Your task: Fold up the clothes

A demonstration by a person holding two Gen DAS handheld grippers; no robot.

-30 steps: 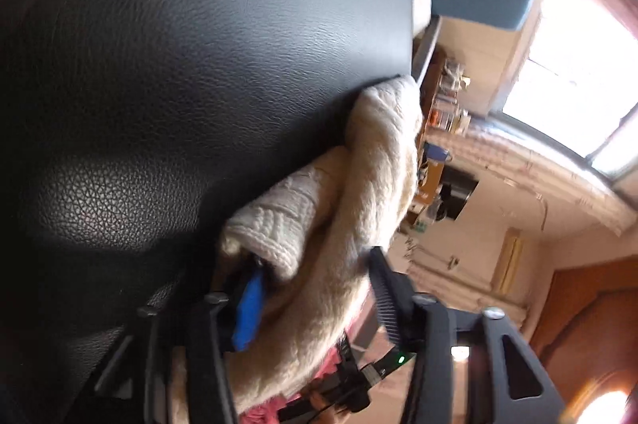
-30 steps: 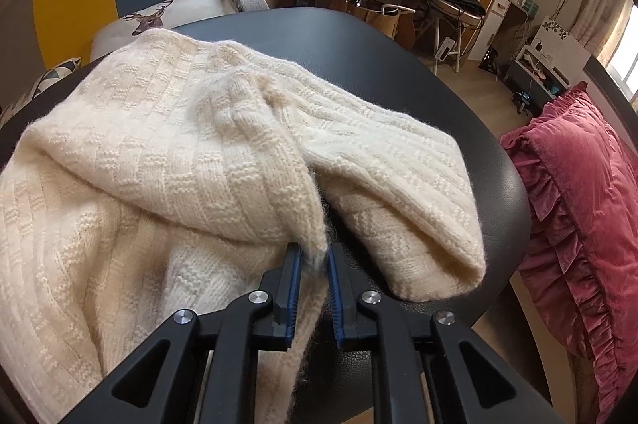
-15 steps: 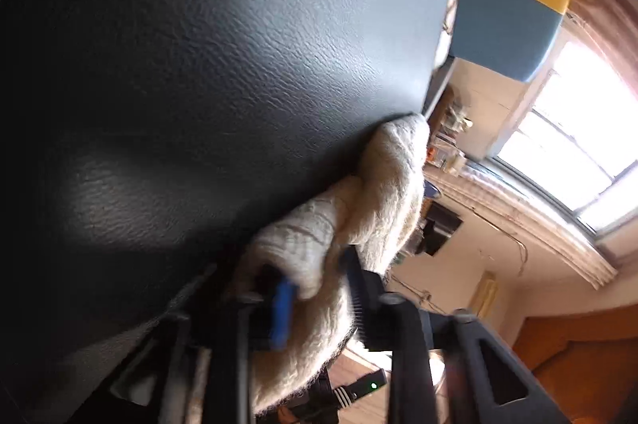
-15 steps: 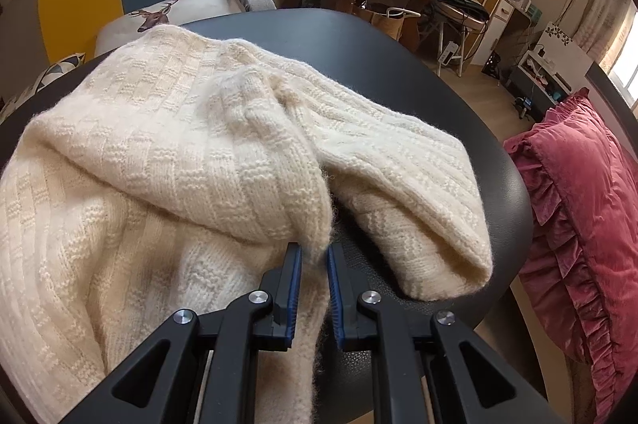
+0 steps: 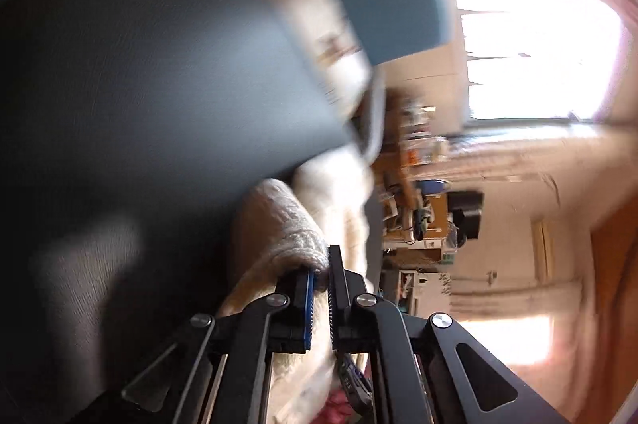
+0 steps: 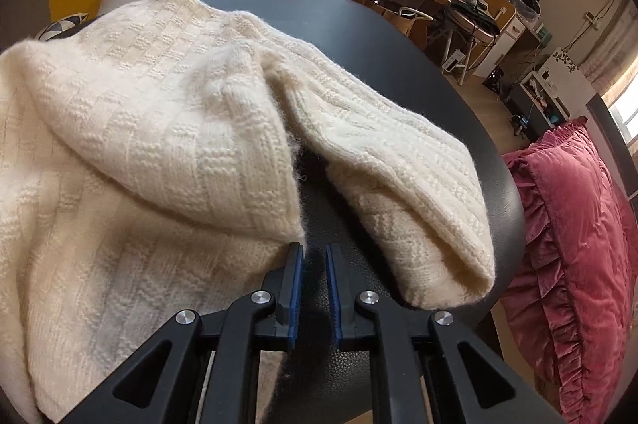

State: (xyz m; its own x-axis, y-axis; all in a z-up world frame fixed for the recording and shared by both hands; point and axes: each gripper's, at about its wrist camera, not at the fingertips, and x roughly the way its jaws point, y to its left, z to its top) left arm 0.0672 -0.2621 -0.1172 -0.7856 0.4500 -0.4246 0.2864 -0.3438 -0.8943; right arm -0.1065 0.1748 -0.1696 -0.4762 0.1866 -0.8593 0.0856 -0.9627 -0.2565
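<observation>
- Sweater (image 6: pixel 159 129), cream knit, lies heaped on the dark round tabletop (image 6: pixel 398 65); one sleeve (image 6: pixel 402 184) runs to the near right rim, and could slide off if the body is dragged left
- Left claw (image 5: pixel 321 288) has just been closing and now pinches a rolled cream edge (image 5: pixel 287 224) between its pads; the bite looks shallow, so the knit may slip free as it is raised; that view is smeared, so how much cloth it has I cannot tell
- Right claw (image 6: pixel 313 288) stands narrow with only dark tabletop in its gap, the hem just beside its left pad; if it holds nothing, a pull from the left claw would likely bunch the sweater, not fold it
</observation>
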